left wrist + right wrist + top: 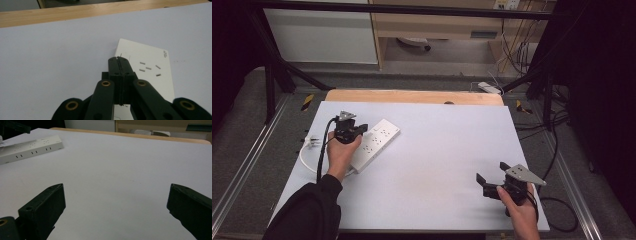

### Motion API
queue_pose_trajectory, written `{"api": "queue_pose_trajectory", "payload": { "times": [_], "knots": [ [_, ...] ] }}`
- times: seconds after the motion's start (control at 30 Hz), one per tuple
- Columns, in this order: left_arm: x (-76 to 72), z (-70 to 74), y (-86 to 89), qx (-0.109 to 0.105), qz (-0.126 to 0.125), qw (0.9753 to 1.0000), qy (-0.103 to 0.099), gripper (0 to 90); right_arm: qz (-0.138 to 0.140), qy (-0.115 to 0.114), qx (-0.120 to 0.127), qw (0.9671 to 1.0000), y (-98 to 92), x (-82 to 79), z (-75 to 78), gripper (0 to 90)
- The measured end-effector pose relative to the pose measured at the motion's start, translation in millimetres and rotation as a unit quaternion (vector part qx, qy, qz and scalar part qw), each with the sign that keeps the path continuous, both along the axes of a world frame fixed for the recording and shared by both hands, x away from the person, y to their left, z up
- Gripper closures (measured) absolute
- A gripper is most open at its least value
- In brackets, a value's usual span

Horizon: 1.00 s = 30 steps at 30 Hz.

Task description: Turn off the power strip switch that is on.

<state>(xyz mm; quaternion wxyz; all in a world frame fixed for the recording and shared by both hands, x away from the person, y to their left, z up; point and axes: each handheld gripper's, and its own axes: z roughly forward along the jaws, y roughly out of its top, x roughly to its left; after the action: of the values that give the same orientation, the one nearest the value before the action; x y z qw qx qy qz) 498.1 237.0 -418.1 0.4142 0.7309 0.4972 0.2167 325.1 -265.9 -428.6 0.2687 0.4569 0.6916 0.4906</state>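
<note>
No text can be read. The power strip [147, 70] bears a small grey printed mark near its far right corner in the left gripper view, too small and blurred to make out. Yellow-and-black striped markers [307, 101] sit on the frame beside the table's far corners in the high view; they carry no lettering.

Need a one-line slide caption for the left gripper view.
Left gripper, jaws shut, poised over a white power strip on the pale table.
</note>
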Motion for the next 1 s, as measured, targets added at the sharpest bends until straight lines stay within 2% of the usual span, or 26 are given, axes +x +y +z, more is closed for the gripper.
{"api": "queue_pose_trajectory", "payload": {
  "times": [0.77,1.0],
  "knots": [
    [3.7,-9.0,-7.7,0.018,-0.011,0.9996,0.020,90.0,0.002,0.002,0.003,1.0000,-0.4,-0.3,0.3,2.3],
    [4.9,-10.7,-11.8,0.015,-0.010,0.9995,0.024,90.0,0.002,0.003,0.003,1.0000,-0.6,-0.2,0.2,2.3]
  ]
}}
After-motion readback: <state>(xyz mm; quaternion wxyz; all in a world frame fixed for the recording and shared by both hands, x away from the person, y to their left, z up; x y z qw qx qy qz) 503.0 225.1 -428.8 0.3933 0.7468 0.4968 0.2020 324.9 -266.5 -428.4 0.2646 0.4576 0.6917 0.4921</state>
